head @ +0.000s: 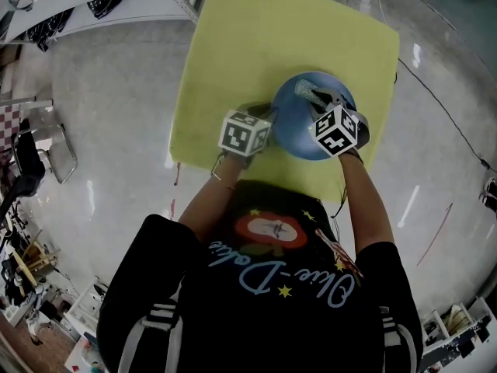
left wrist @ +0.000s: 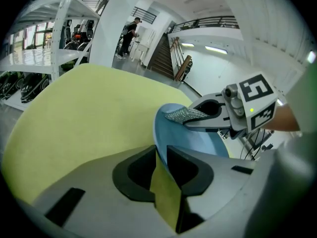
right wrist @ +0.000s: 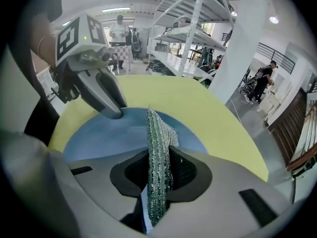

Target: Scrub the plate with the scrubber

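Note:
A blue plate (head: 299, 127) lies near the front edge of the yellow-green table (head: 256, 45). My left gripper (head: 272, 124) is at the plate's left rim, and in the left gripper view the rim (left wrist: 159, 133) runs into the narrow gap of my left gripper (left wrist: 159, 170), clamped there. My right gripper (head: 324, 103) hangs over the plate, shut on a silver-green mesh scrubber (head: 312, 93). In the right gripper view the scrubber (right wrist: 158, 138) stands on edge between the jaws of my right gripper (right wrist: 158, 175), its tip over the plate (right wrist: 99, 138). The left gripper (right wrist: 115, 112) shows at the plate's far left rim.
The table top beyond and left of the plate is bare yellow-green. White shelving racks (right wrist: 193, 38) and people (left wrist: 130, 33) stand far off on the shiny floor. A thin cable (head: 443, 111) runs across the floor to the table's right.

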Action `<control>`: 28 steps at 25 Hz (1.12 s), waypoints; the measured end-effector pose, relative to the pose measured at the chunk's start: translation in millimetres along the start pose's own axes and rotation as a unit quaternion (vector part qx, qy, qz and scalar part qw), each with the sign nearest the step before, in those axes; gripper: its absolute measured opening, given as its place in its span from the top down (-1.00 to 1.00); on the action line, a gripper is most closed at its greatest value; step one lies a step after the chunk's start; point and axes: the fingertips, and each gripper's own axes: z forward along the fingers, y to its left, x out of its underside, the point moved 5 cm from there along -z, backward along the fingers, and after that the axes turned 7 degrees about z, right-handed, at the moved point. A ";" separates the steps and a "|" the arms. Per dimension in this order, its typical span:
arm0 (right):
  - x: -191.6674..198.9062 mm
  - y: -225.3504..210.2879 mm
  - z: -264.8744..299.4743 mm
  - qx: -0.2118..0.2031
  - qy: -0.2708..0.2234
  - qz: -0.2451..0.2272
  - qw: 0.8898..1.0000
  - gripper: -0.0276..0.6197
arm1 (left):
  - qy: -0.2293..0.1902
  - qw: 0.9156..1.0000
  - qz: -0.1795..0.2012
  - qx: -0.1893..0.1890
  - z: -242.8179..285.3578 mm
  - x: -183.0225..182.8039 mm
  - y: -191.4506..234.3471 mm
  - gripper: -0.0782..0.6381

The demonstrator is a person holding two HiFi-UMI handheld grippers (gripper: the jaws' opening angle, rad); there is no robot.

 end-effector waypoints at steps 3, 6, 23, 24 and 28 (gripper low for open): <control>2.4 5.8 4.5 -0.015 0.018 -0.029 0.999 0.73 | 0.005 1.000 -0.009 0.003 0.9 -1.0 -0.9 0.61; 5.0 10.8 8.5 -0.027 0.037 -0.072 0.996 0.73 | 0.004 1.000 -0.016 0.002 2.2 -2.5 -1.7 0.62; 10.4 64.3 2.1 -0.126 0.078 -0.158 0.976 0.73 | -0.006 0.999 -0.042 -0.010 1.2 -1.9 -2.3 0.65; 11.3 66.2 1.1 -0.132 0.078 -0.155 0.976 0.73 | -0.005 0.999 -0.042 -0.011 1.5 -2.3 -2.4 0.65; 14.8 74.8 -1.4 -0.144 0.079 -0.151 0.975 0.73 | -0.005 0.999 -0.036 -0.017 2.8 -1.9 -3.1 0.65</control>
